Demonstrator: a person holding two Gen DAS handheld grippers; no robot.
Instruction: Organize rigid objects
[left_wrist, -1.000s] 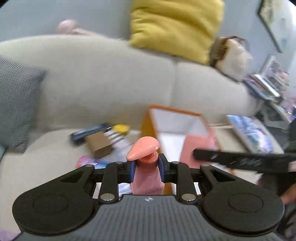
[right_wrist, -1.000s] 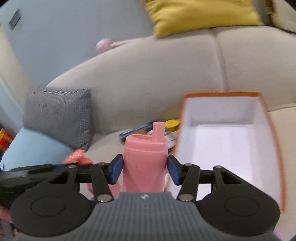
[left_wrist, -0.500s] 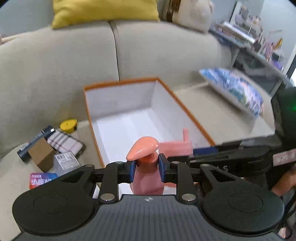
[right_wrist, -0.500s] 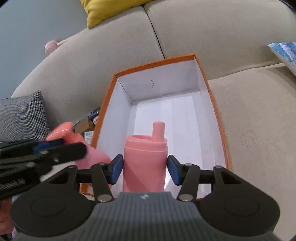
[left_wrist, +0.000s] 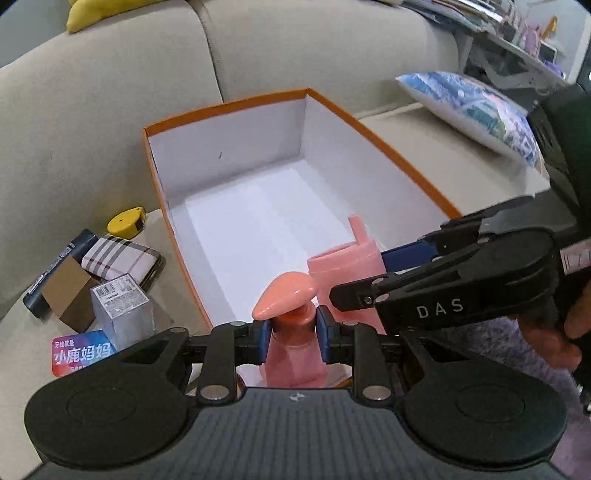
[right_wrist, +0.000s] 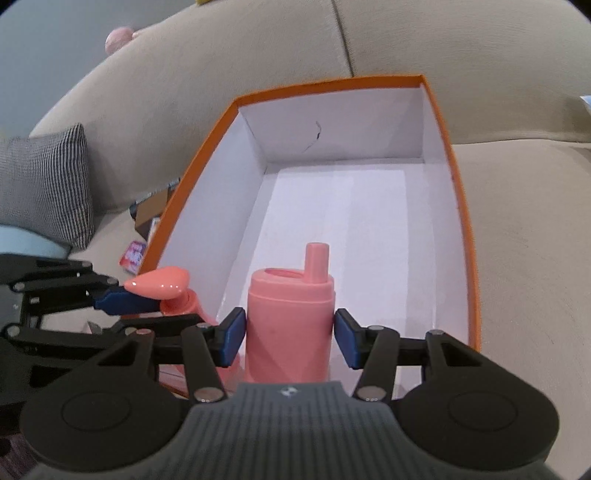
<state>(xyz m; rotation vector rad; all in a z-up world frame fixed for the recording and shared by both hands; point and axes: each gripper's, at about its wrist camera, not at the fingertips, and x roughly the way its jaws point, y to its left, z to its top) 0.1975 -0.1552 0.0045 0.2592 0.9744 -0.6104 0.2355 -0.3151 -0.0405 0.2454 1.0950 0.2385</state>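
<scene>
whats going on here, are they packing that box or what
Pretty much. A person holds a gripper in each hand. The left gripper has its jaws shut on a pink pump bottle, and the right gripper is clamped on a pink spout bottle. Both sit at the near end of the orange box on the sofa, which looks empty inside. Neither bottle is released yet. More small items lie left of the box.

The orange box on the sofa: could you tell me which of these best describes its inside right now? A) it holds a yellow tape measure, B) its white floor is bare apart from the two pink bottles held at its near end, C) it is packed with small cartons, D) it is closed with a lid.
B: the orange box shows a bare white floor, with the pump bottle in the left gripper and the spout bottle in the right gripper.
</scene>
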